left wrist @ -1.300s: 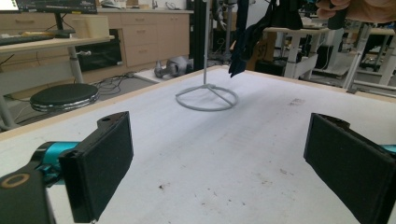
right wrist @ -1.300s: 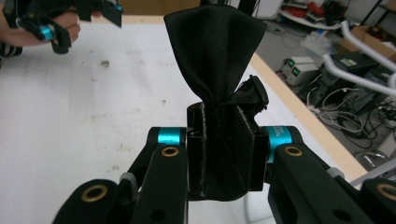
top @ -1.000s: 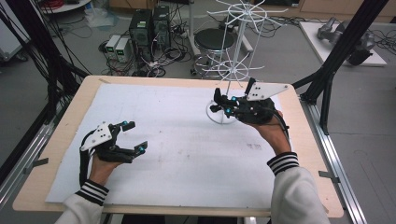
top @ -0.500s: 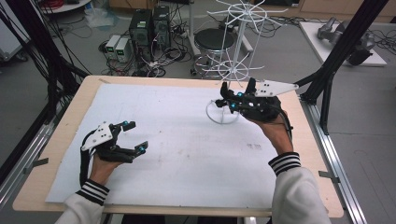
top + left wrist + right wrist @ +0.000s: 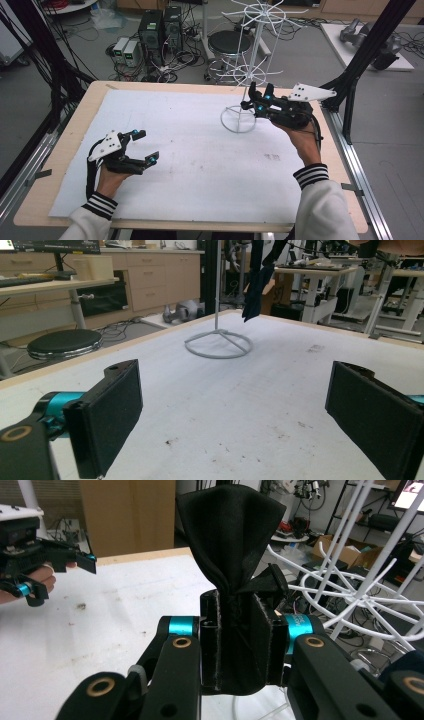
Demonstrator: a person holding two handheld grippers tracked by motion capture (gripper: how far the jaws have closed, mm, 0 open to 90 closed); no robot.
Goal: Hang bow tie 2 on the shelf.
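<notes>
High view: right gripper (image 5: 252,102) beside white wire rack (image 5: 250,75) on table (image 5: 65,135); left gripper (image 5: 145,147) wide, apart. Left gripper view: rack's ring base, black cloth (image 5: 257,280) hanging above — nothing between. Right gripper view: jaws pinched narrow on cloth — rack arms just behind.

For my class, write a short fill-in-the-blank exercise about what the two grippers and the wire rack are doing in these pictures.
1. The right gripper has its jaws shut on a piece of ____ cloth.
2. The white wire rack stands on a ____-shaped base on the table.
3. The left gripper rests low over the white mat with its jaws ____ and nothing between them.

Missing words: black; ring; open
</notes>
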